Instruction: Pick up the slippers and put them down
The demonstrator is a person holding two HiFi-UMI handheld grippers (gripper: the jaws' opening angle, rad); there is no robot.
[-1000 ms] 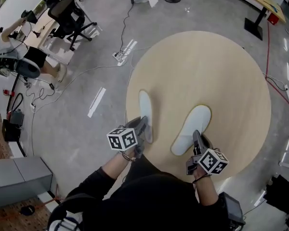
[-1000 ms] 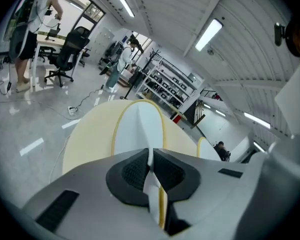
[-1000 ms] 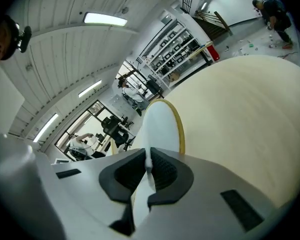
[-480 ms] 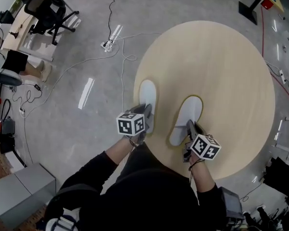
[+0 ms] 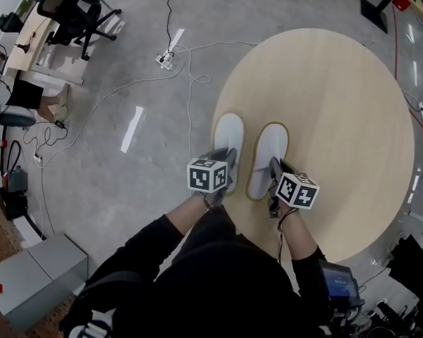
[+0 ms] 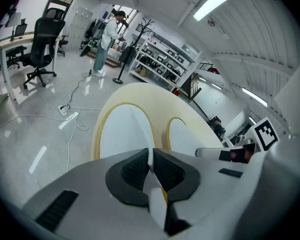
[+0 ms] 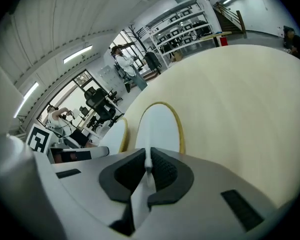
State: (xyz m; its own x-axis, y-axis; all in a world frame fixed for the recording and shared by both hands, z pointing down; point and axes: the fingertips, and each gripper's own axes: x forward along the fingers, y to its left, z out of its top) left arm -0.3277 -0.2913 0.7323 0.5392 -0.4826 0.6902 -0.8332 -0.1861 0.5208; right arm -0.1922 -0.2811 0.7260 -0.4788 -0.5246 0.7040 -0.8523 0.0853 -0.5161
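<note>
Left gripper (image 5: 228, 166) is clamped on the left slipper (image 5: 230, 134) at the heel edge, and right gripper (image 5: 273, 172) likewise on the right slipper (image 5: 269, 150). Both slippers sit side by side on the round table (image 5: 338, 97), probably resting flat.

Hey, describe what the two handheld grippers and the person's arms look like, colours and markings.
Both the left gripper and the right gripper have pale grey moulded bodies, with black ribbed pads set in rounded jaws. Each carries a white cube printed with black square markers. The person wears black sleeves.
</note>
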